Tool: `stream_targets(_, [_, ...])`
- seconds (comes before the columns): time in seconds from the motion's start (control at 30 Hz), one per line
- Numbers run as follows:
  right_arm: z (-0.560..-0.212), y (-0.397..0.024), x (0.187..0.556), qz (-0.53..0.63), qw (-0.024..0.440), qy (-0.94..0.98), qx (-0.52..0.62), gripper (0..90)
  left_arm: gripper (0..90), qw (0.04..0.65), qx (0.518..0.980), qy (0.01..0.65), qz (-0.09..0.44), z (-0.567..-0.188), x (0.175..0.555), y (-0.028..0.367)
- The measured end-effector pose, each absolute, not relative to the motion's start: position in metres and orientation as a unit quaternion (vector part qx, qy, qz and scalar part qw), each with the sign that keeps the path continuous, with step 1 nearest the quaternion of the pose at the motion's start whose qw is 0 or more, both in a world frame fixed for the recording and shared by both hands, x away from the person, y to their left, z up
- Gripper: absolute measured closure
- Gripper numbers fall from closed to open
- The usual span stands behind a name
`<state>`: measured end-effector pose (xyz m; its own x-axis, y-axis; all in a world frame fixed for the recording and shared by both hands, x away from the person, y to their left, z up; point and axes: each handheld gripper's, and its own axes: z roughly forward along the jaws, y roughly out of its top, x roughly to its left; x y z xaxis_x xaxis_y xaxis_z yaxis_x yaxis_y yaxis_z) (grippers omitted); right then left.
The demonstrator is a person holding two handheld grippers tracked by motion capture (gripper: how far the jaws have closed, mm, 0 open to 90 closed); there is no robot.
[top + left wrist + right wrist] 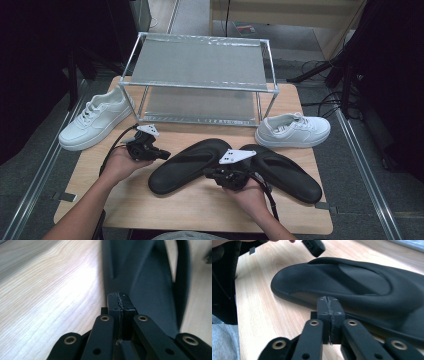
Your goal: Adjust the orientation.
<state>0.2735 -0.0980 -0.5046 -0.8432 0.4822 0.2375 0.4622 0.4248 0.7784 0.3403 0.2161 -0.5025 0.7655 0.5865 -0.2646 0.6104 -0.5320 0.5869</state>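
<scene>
Two black slippers lie side by side on the wooden table [200, 212], the left slipper [187, 165] angled toward the right slipper [287, 172]. My left gripper [165, 155] is shut with nothing in it and points at the left slipper's toe end. In the left gripper view the closed jaws [121, 298] sit just short of the slipper [147, 285]. My right gripper [207, 173] is shut and empty too, at the near edge of the left slipper. The right gripper view shows its tips [328, 301] close to that slipper's rim [352, 282], with the left gripper [313, 246] beyond.
A two-shelf metal rack [200, 65] stands at the back of the table. One white sneaker [95, 119] rests at the rack's left, partly over the table edge. Another white sneaker [294, 131] sits at the rack's right front corner.
</scene>
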Motion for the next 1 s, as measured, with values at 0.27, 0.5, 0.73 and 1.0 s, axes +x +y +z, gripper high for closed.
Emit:
stream_targets(0.27, [-0.515, -0.088, 0.281, 0.44, 0.016, 0.85, 0.289, 90.0, 89.9, 0.327, 0.877, 0.351, -0.028, -0.514, 0.344, 0.214])
stream_targets(0.5, [-0.514, -0.088, 0.284, 0.438, 0.018, 0.851, 0.289, 90.0, 89.9, 0.33, 0.875, 0.352, -0.028, -0.515, 0.34, 0.214])
stream_targets(0.73, [-0.514, -0.089, 0.29, 0.435, 0.011, 0.852, 0.291, 90.0, 89.5, 0.329, 0.876, 0.352, -0.029, -0.515, 0.334, 0.215])
stream_targets(1.0, [-0.513, -0.09, 0.299, 0.434, -0.004, 0.848, 0.303, 90.0, 89.7, 0.328, 0.878, 0.347, -0.033, -0.516, 0.322, 0.214])
